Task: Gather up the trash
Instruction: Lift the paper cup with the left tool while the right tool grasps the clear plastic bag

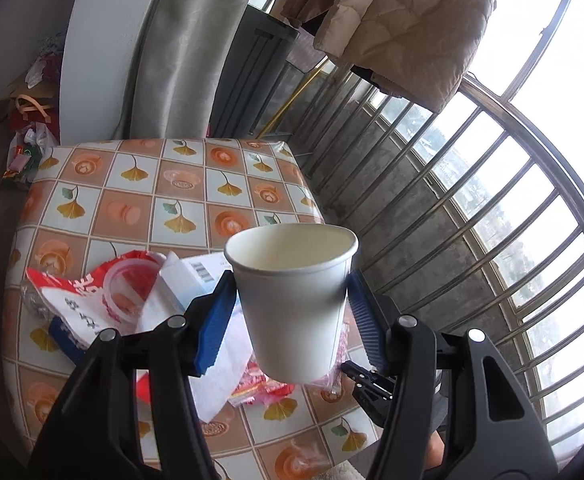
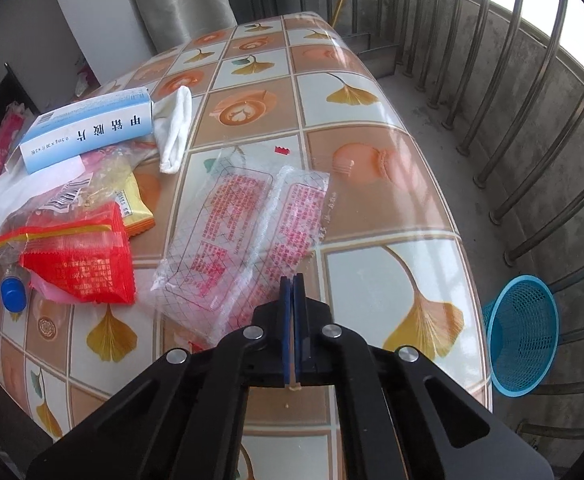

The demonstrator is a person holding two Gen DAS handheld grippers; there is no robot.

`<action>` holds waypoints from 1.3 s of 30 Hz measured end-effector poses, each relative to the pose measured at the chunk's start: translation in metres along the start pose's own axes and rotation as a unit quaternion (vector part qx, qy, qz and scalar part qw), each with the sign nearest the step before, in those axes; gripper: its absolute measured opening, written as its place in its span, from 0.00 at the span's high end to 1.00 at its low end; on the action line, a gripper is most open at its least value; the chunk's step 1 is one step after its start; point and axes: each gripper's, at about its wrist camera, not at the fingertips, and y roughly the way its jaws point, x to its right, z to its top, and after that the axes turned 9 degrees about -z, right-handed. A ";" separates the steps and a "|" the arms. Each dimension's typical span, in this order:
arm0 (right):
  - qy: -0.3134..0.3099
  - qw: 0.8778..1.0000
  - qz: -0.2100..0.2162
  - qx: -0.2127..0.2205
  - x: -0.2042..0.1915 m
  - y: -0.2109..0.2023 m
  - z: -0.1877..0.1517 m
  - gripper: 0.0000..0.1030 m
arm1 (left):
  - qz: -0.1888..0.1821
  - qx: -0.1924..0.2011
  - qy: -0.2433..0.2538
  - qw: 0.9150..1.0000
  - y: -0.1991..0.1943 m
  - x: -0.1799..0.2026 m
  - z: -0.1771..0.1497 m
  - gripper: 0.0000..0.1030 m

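My left gripper is shut on a white paper cup and holds it upright above the table. Below it lie a red-and-white bag, a clear plastic lid and white paper. My right gripper is shut and empty, its tips at the near edge of a clear wrapper with pink print. Left of it lie a red packet, a yellow packet, a blue-and-white medicine box, a white tissue and a blue bottle cap.
A blue mesh waste basket stands on the floor to the right of the table, by the metal balcony railing. A beige jacket hangs above. Bags lie on the floor past the table's far left corner.
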 end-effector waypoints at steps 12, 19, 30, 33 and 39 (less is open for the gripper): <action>0.124 0.964 0.221 -0.078 0.063 -0.010 -0.047 0.96 | -0.019 -0.038 0.006 0.999 0.019 0.020 -0.110 0.48; 0.164 0.937 0.284 -0.121 0.047 0.014 -0.030 0.65 | 0.003 -0.081 0.006 0.997 0.047 0.012 -0.158 0.48; 0.142 0.966 0.185 -0.114 0.012 0.020 0.011 0.84 | 0.001 -0.082 0.012 0.997 0.038 0.000 -0.166 0.48; 0.143 0.970 0.165 -0.110 0.010 0.020 0.012 0.95 | -0.001 -0.082 0.007 0.997 0.037 -0.004 -0.168 0.48; 0.155 0.969 0.171 -0.091 0.011 0.017 0.012 0.99 | -0.003 -0.076 0.004 0.997 0.032 -0.007 -0.169 0.48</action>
